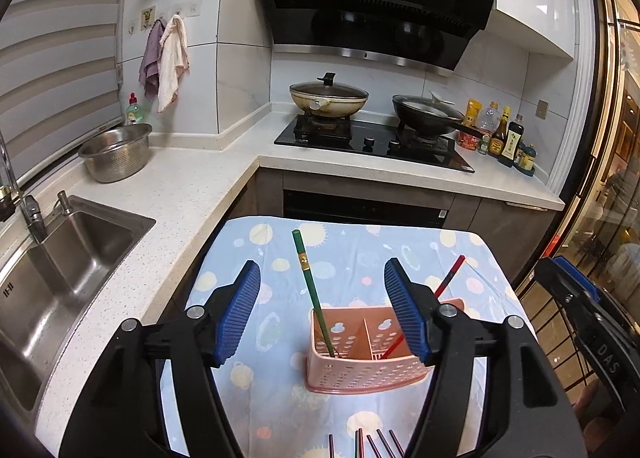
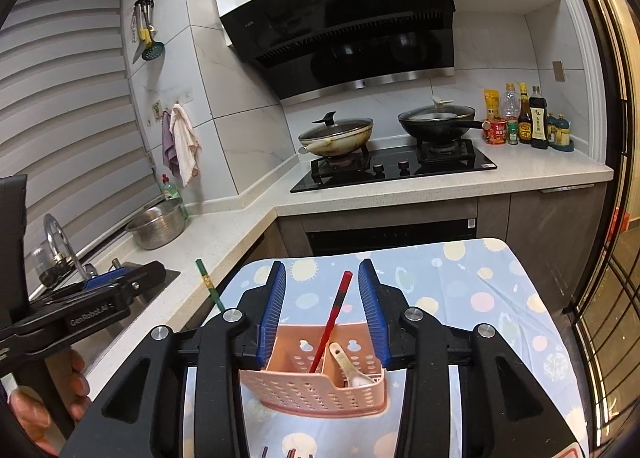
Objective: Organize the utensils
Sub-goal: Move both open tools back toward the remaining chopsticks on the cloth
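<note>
Loose chopsticks await us | both grippers released | green stick, red stick binned in caddy | next: grasp more

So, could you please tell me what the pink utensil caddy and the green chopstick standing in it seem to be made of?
The pink utensil caddy looks like moulded plastic with a matte finish: thin walls with rows of punched holes and cloud-shaped cut-outs. The green chopstick has a smooth, slightly glossy coat with a gold band; lacquered wood or plastic, I cannot tell which.
</note>
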The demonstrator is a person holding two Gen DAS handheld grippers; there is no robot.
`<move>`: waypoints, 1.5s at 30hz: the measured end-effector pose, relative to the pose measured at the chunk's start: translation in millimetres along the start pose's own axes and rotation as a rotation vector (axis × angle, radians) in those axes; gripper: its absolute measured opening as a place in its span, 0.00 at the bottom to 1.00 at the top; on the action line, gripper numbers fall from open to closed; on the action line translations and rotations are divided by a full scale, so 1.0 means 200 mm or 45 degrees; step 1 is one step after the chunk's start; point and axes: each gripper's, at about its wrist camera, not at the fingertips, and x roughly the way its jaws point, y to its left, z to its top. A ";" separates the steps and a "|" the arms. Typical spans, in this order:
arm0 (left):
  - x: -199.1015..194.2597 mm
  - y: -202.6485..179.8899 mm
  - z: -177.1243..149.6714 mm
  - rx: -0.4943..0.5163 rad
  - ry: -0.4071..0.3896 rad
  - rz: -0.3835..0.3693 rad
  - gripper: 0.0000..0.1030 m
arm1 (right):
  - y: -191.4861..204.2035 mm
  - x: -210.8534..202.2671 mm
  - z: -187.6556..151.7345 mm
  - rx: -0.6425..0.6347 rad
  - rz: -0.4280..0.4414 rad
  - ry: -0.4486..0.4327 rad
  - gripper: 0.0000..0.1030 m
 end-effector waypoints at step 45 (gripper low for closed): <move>-0.12 0.00 -1.34 0.052 0.651 0.008 0.68 | -0.13 -0.37 -1.28 -0.103 -0.072 0.773 0.26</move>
